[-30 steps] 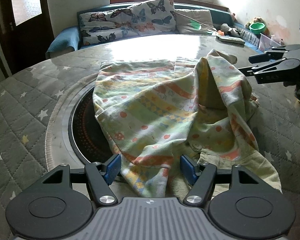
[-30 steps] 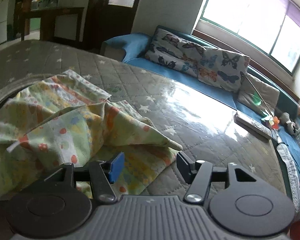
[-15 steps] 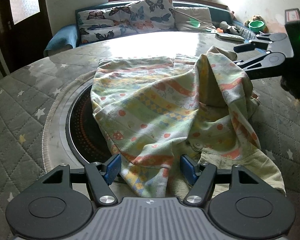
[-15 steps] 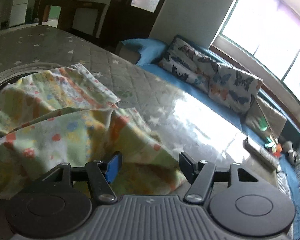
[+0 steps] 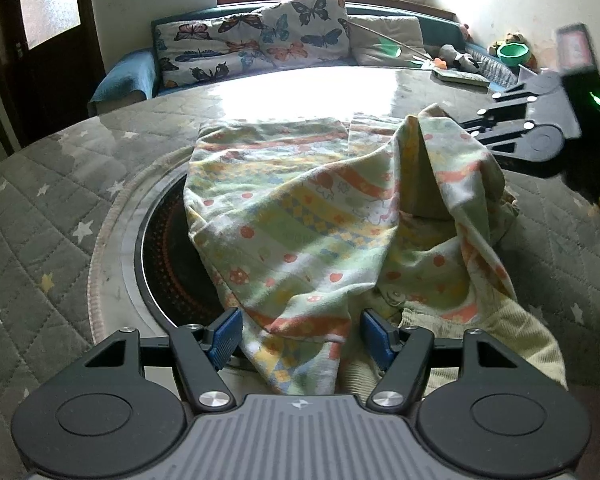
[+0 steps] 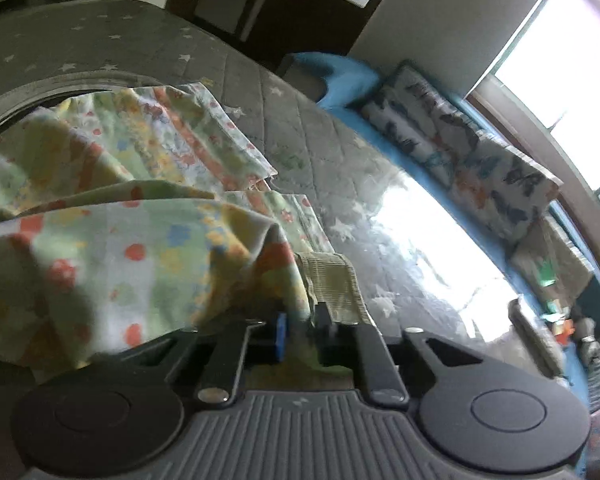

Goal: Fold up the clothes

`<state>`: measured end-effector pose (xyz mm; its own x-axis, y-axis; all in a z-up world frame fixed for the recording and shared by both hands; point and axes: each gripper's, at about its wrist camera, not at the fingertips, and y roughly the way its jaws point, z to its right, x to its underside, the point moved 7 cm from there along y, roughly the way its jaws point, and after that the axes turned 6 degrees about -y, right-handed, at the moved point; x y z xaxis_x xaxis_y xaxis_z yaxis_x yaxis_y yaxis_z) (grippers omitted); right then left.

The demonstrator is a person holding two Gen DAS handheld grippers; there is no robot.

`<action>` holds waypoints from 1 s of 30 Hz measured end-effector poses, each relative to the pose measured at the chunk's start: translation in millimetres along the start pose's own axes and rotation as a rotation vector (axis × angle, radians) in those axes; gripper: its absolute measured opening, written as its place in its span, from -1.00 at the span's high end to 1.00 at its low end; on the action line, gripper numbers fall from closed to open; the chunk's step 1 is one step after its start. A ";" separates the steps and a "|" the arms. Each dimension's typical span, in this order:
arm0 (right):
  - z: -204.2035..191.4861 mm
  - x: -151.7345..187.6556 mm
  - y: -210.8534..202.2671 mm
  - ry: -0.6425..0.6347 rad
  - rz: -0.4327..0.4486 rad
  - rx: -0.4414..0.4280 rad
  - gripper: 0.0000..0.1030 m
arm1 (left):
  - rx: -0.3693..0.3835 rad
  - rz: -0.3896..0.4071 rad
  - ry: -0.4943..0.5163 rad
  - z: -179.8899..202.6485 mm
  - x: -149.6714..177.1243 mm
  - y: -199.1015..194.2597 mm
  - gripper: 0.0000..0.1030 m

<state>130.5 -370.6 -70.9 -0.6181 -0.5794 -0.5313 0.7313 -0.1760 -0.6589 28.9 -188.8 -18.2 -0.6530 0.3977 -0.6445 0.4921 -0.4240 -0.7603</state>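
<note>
Right gripper (image 6: 300,330) is clamped on a raised fold of the garment (image 5: 320,220), close beside its ribbed cuff (image 6: 332,284), and holds that fold in a peak above the far right of the heap. Left gripper (image 5: 300,332) has its jaws apart, with the near hem of the garment lying between its blue pads (image 5: 224,336); it grips nothing.

Table (image 5: 52,208), round and covered in a quilted star-pattern cloth, carries the work. A dark round inset (image 5: 168,256) sits at its centre, and the garment lies partly over it, spread from the near edge towards the far side and bunched on the right.

Garment: thin printed cotton, judged light, limp and non-slip. It will drape and crease and will not hold a shape, so two-point support is advised. Hems and ribbed cuffs appear the firmest places to take hold.

Sofa (image 5: 124,80) with butterfly cushions (image 5: 260,44) stands beyond the table, well apart. A flat book-like item (image 5: 460,77) lies at the far right table edge, and a green bowl (image 5: 514,53) behind it. Neither obstructs. The bunched folds on the right hide the layers below.
</note>
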 end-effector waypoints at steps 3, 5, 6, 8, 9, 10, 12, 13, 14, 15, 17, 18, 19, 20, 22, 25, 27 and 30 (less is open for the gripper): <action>3.0 3.1 -23.2 0.041 0.039 0.077 0.91 | 0.005 0.010 0.003 0.5 -2.8 -4.1 -0.33; 10.9 7.9 -47.3 0.069 0.069 0.151 0.91 | 0.012 0.029 0.016 4.5 -9.5 -7.3 -0.33; 15.2 11.0 -60.6 0.081 0.084 0.189 0.92 | 0.016 0.039 0.022 6.6 -13.0 -8.9 -0.33; 22.8 20.6 -87.7 0.094 0.100 0.247 0.92 | 0.027 0.060 0.039 13.4 -24.3 -8.8 -0.33; 26.3 27.7 -102.6 0.107 0.103 0.274 0.92 | 0.033 0.072 0.048 16.9 -30.1 -8.6 -0.33; 29.6 34.9 -117.4 0.121 0.106 0.299 0.92 | 0.039 0.080 0.058 20.3 -36.2 -6.8 -0.33; 32.0 51.8 -142.0 0.166 0.100 0.329 0.92 | 0.052 0.094 0.090 30.5 -49.9 0.0 -0.33; 30.1 62.1 -151.5 0.188 0.090 0.333 0.92 | 0.058 0.100 0.107 35.8 -56.8 3.6 -0.33; 27.8 71.7 -160.1 0.207 0.080 0.337 0.92 | 0.066 0.100 0.128 41.8 -63.1 9.1 -0.33; 24.1 80.4 -165.2 0.218 0.063 0.337 0.91 | 0.075 0.099 0.149 48.0 -69.3 15.0 -0.33; 12.6 105.5 -173.9 0.251 0.013 0.319 0.90 | 0.093 0.097 0.192 60.3 -81.6 26.8 -0.33; 7.3 116.0 -176.6 0.267 -0.007 0.311 0.88 | 0.099 0.092 0.211 65.7 -87.1 34.3 -0.33; 2.6 125.2 -177.7 0.274 -0.025 0.303 0.79 | 0.104 0.086 0.230 71.0 -92.4 42.2 -0.36; -2.1 134.4 -178.9 0.281 -0.043 0.294 0.65 | 0.108 0.085 0.244 74.7 -96.3 48.7 -0.39; -9.1 149.5 -180.6 0.304 -0.073 0.275 0.46 | 0.109 0.075 0.261 79.6 -102.5 63.0 -0.40; -11.2 164.0 -186.7 0.376 -0.080 0.253 0.20 | 0.101 0.062 0.273 83.7 -110.6 84.3 -0.40; -9.8 170.2 -196.9 0.424 -0.061 0.244 0.02 | 0.120 0.042 0.264 85.2 -113.8 97.3 -0.39; -5.5 179.0 -208.8 0.478 -0.042 0.238 -0.21 | 0.130 0.023 0.260 87.0 -114.3 112.9 -0.14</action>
<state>-134.5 -433.3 -31.3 -0.6701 -0.1508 -0.7268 0.7138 -0.3992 -0.5754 109.0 -352.9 -23.3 -0.4648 0.5747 -0.6736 0.4166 -0.5293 -0.7391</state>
